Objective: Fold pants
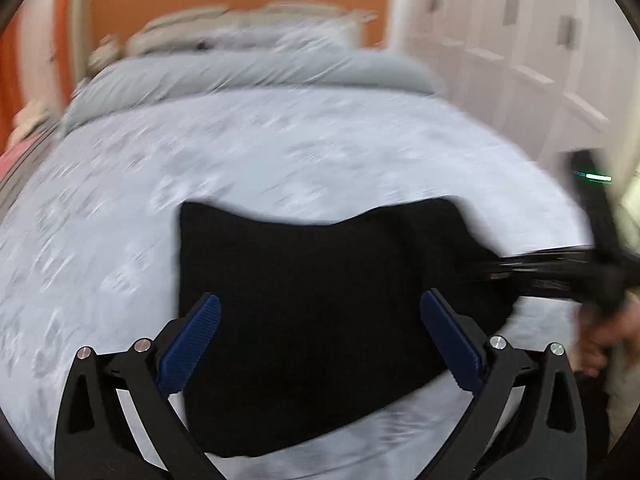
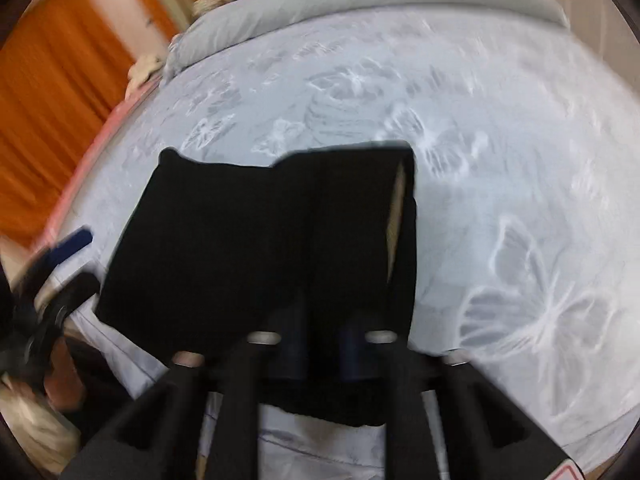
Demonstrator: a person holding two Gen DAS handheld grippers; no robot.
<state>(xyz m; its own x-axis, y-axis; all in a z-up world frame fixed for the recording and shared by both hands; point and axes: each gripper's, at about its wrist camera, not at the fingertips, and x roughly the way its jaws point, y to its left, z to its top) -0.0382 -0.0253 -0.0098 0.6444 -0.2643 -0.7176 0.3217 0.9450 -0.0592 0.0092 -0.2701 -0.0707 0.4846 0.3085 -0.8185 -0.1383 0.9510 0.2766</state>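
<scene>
The left gripper [image 1: 320, 322] stands with its blue pads [image 1: 191, 344] spread wide, nothing pressed between them, hovering over the near half of the pants [image 1: 320, 280]; the right gripper [image 2: 322, 344] has its fingers drawn close together, but they are so smeared by blur that I cannot tell whether any cloth is pinched; from the left wrist view it appears only as a dark streak at the right edge, with part of a hand [image 1: 608, 336] on its handle, cut off by the frame. The pants, black and folded into a rough rectangle, lie flat on the bed [image 1: 280, 152], near its closer edge; a pale sliver shows inside a fold at their right side in the right wrist view, too small to identify. The bedcover is pale blue-grey with a butterfly pattern [image 2: 520, 280]; a grey duvet [image 1: 248, 68] is bunched along the far end; an orange curtain [image 2: 52, 120] and white cupboard doors [image 1: 512, 40] beyond are blurred.
</scene>
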